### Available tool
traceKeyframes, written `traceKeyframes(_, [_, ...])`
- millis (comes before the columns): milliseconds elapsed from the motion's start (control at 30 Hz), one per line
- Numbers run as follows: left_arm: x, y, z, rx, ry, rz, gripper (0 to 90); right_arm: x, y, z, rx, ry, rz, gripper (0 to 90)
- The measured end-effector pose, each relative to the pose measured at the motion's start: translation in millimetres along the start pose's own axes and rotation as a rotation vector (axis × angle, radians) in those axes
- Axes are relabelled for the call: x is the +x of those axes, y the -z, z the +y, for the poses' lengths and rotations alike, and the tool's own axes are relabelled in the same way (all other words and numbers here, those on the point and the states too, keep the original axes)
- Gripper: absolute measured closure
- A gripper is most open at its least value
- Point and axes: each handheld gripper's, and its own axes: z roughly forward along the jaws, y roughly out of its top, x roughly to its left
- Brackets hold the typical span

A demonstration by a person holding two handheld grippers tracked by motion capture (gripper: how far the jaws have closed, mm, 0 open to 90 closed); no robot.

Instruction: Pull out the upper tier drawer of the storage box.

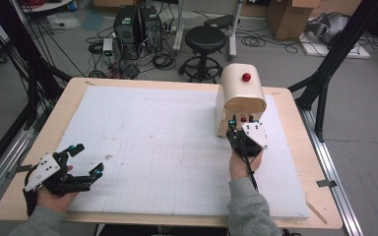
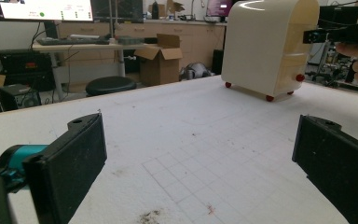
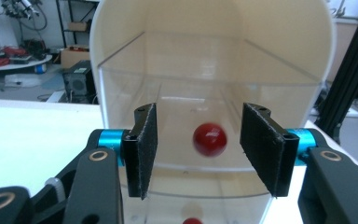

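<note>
Right gripper view, red knob [image 3: 209, 139] between right claw [image 3: 198, 149] jaws

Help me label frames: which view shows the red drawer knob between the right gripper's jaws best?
The right gripper view: the knob sits large and centred between the open jaws. The high view catches it as a small dot above the right gripper; the left gripper view shows the cabinet's side instead.

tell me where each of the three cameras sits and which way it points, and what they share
High view: above the person's side, looking forward and down on the table; both forearms, left gripper and right gripper show.
Left gripper view: rides the left gripper, low over the table, facing the cream cabinet; its open jaws show.
Right gripper view: rides the right gripper, facing a red knob; open jaws flank it.
Shared: all three show the cabinet.
</note>
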Motion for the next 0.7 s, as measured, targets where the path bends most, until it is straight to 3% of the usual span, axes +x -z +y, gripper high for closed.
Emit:
traceKeyframes(167, [0.6,0.3,0.2,-0.001,-0.001,0.0,3.3,-1.5,-1.8,-8.2,0.018,-0.009,-0.009,46.3])
traceKeyframes(533, [0.4,-0.8,-0.3,-0.001,0.001,-0.001,3.3,-3.4,-0.4,-6.8,0.004,-0.017,-0.01,47.5])
traceKeyframes(700, [1.5,0.1,0.1,-0.003,0.003,0.002,3.3,-2.9,-0.1,-6.6,0.001,-0.018,-0.011,55.5])
